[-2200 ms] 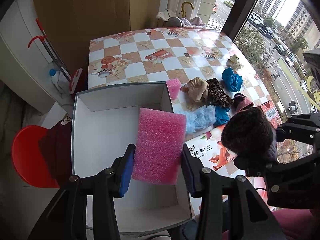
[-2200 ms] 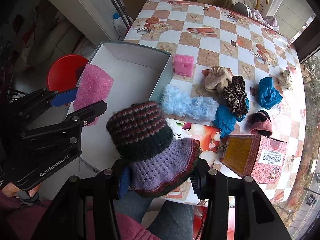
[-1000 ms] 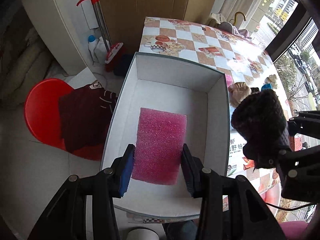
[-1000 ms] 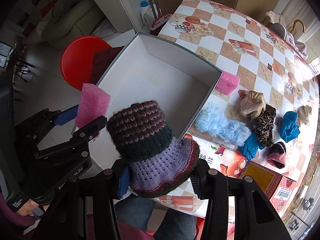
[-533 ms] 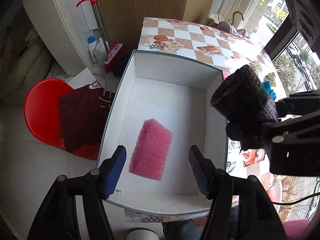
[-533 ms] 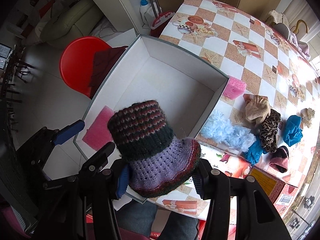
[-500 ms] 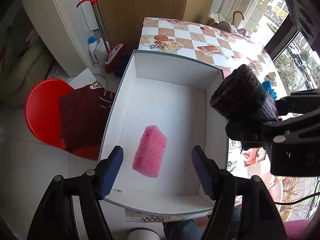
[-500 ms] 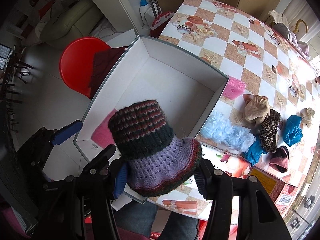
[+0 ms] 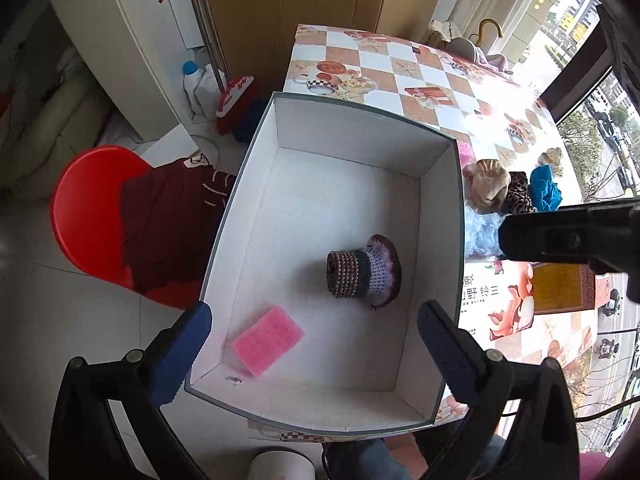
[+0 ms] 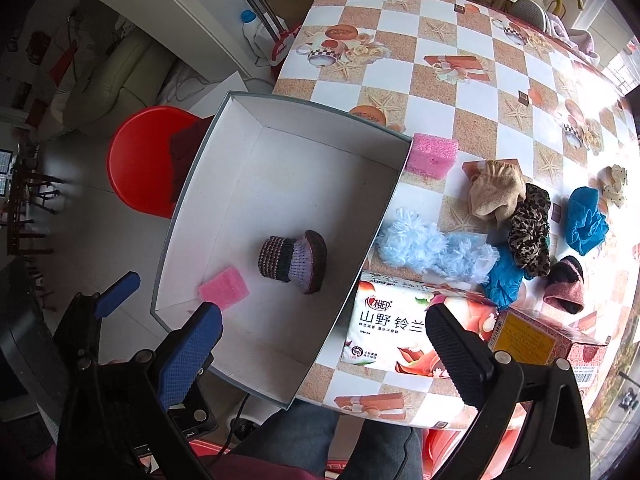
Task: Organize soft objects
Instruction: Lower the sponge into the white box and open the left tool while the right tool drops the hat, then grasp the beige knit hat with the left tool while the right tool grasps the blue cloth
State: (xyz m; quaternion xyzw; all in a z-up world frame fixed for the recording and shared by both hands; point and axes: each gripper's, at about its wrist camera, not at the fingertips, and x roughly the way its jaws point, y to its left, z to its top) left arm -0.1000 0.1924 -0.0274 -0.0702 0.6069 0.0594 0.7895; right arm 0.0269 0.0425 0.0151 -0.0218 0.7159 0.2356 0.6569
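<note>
Red plastic, a round stool with a dark maroon garment draped on it, stands on the floor left of the white box, the landmark here. The left tool hovers above the near end of the box, its jaws opening wide with nothing between them. Inside the box, near its near-left corner, lies the pink foam block, flat on the bottom. Right of it, still inside the box and apart from the foam, the knitted hat lies on its side, striped crown pointing left and purple brim to the right. The right tool hangs over the box's near-right edge, its jaws also opening, empty. Just outside the far-right corner of the box, a second pink foam piece sits on the checkered desk. Right of the box wall lie a pale blue fluffy item, a tissue pack, a beige cloth, a leopard-print scrunchie and a blue cloth.
</note>
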